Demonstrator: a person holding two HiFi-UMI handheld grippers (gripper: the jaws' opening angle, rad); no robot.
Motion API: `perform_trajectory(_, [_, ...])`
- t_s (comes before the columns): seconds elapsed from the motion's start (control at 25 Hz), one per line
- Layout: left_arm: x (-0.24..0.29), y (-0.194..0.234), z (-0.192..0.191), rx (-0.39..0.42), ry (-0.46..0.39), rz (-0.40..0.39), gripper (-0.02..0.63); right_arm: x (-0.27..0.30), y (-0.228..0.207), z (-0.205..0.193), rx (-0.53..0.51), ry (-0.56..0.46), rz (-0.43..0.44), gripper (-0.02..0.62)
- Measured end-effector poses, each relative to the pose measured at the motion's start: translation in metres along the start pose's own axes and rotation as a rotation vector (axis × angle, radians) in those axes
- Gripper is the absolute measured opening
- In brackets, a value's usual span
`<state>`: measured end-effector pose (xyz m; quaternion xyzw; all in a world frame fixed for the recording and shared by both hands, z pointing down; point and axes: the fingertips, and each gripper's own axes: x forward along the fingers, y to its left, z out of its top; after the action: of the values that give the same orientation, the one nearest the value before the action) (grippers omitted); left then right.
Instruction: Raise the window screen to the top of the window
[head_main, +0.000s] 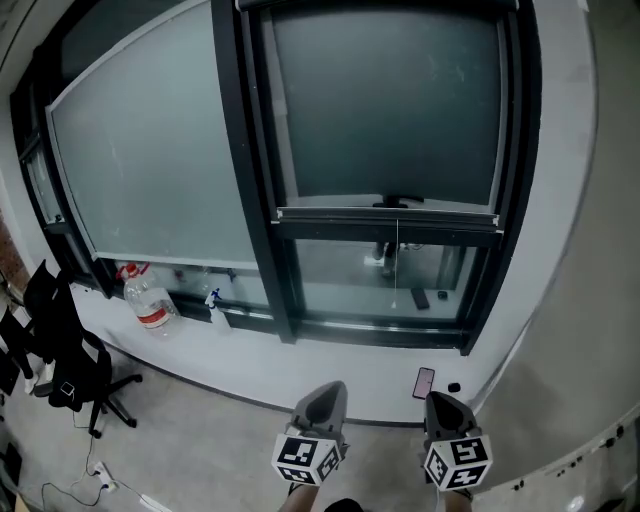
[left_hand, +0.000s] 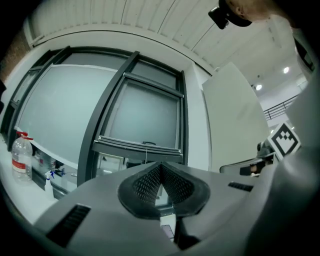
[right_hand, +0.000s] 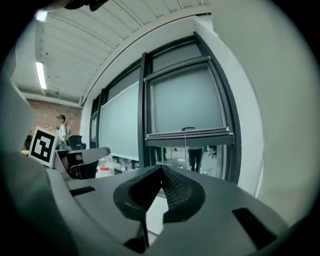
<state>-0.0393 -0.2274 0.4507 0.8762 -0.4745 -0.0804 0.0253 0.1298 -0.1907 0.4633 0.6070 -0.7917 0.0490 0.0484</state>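
The screen (head_main: 385, 100) covers the upper part of the right-hand window (head_main: 283, 260). Its bottom bar (head_main: 388, 214) sits well above the sill (head_main: 330, 365), with clear glass below it. A small handle (head_main: 402, 202) sits on the bar, and a thin cord (head_main: 397, 262) hangs from its middle. The left tongs (head_main: 326, 396) and right tongs (head_main: 444, 404) are held low in front of the sill, apart from the window. Both are pressed shut at the tips with nothing between them. A phone (head_main: 424, 382) lies on the sill near the right tongs. A water bottle (head_main: 150, 302) and a spray bottle (head_main: 216, 306) stand further left
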Motion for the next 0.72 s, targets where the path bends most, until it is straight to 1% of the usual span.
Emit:
perform_trajectory(0.16, [0.061, 0.03, -0.002, 0.013, -0.007, 0.007, 0.002, 0.062, -0.025, 0.011, -0.031, 0.001, 0.01, 0.005])
perform_trajectory(0.36, [0.143, 0.073, -0.016, 0.01, -0.013, -0.003, 0.002, 0.147, -0.066, 0.019, -0.022, -0.023, -0.026, 0.006])
perform_trajectory(0.48, [0.198, 0.104, -0.018, 0.018, -0.006, -0.015, 0.002, 0.204, -0.087, 0.036, -0.05, -0.037, -0.038, 0.006])
perform_trajectory(0.56, [0.238, 0.127, -0.012, 0.027, 0.002, -0.022, 0.002, 0.244, -0.096, 0.055, -0.083, -0.056, -0.013, 0.005])
perform_trajectory(0.64, [0.282, 0.15, 0.002, 0.055, -0.023, -0.028, 0.002, 0.286, -0.106, 0.075, -0.138, -0.065, 0.018, 0.006])
perform_trajectory(0.68, [0.305, 0.16, 0.009, 0.085, -0.037, -0.038, 0.002, 0.306, -0.112, 0.084, -0.179, -0.061, 0.027, 0.006])
perform_trajectory(0.72, [0.326, 0.168, 0.014, 0.132, -0.039, -0.055, 0.002, 0.325, -0.12, 0.093, -0.226, -0.054, 0.03, 0.008])
